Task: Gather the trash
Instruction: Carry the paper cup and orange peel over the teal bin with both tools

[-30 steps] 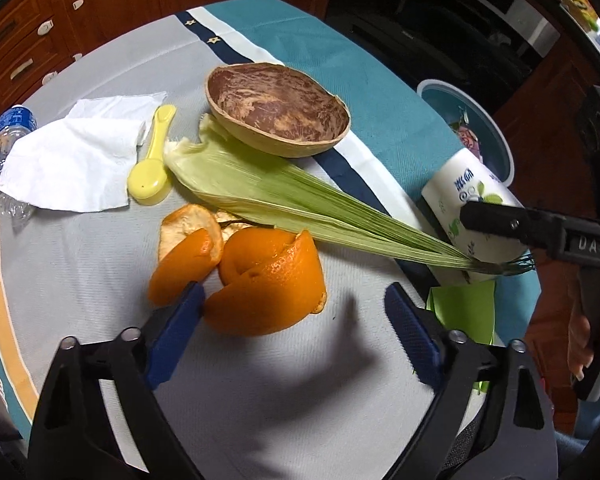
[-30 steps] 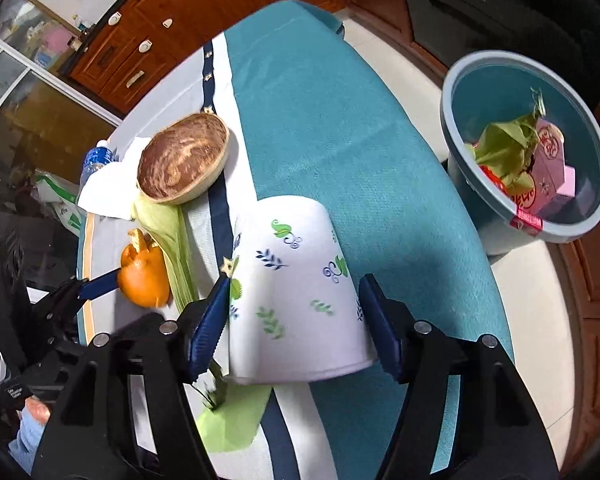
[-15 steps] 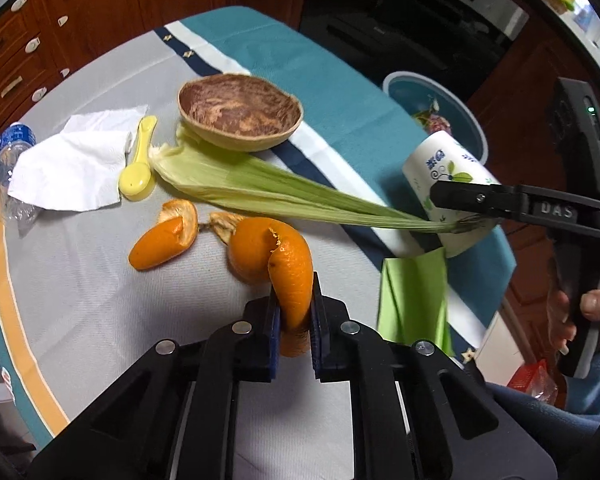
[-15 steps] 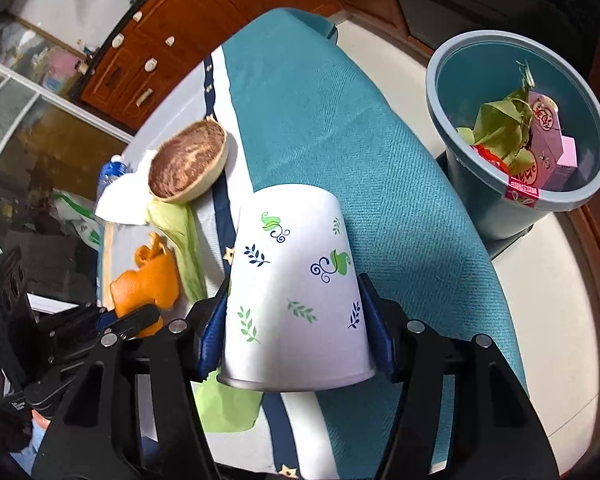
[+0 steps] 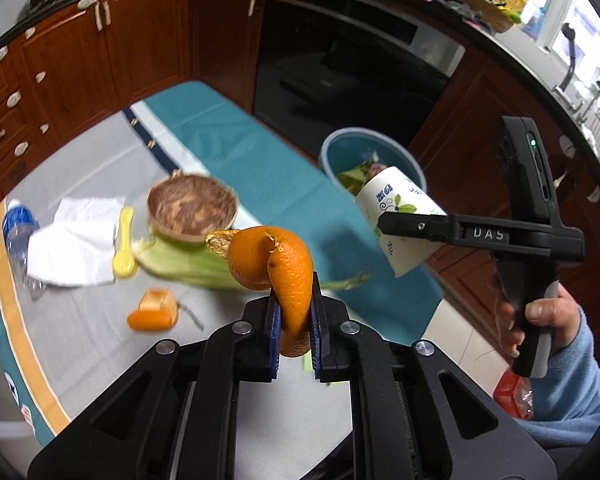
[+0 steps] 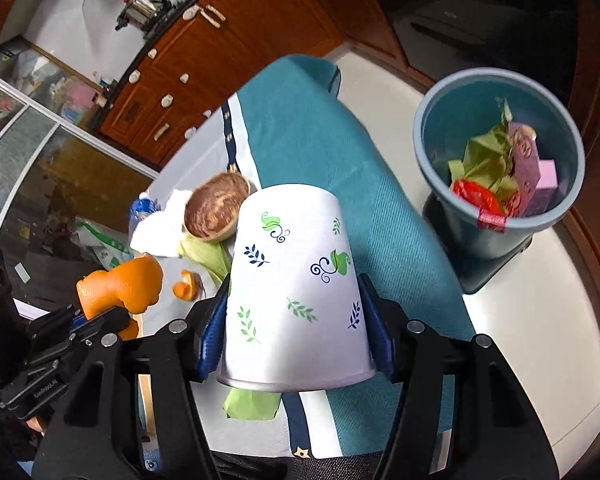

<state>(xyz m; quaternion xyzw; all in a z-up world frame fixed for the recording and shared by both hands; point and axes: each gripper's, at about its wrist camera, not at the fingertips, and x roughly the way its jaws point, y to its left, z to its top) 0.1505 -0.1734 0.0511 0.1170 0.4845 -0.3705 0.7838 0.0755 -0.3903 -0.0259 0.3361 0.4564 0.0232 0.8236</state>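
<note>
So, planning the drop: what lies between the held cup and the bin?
In the right wrist view, only teal tablecloth between cup and bin.

Both tools are matte black plastic frames with cut-out triangular openings and round silver screws at the joints. The left tool (image 5: 294,330) carries blue ribbed pads (image 5: 274,320); the right tool (image 6: 296,336) has the same blue pads (image 6: 210,340). Its side bar reads "DAS", its upright body shows a green light, and its grip is grey. The right hand (image 5: 540,320) is bare-skinned, with a light blue sleeve (image 5: 576,372).
</note>
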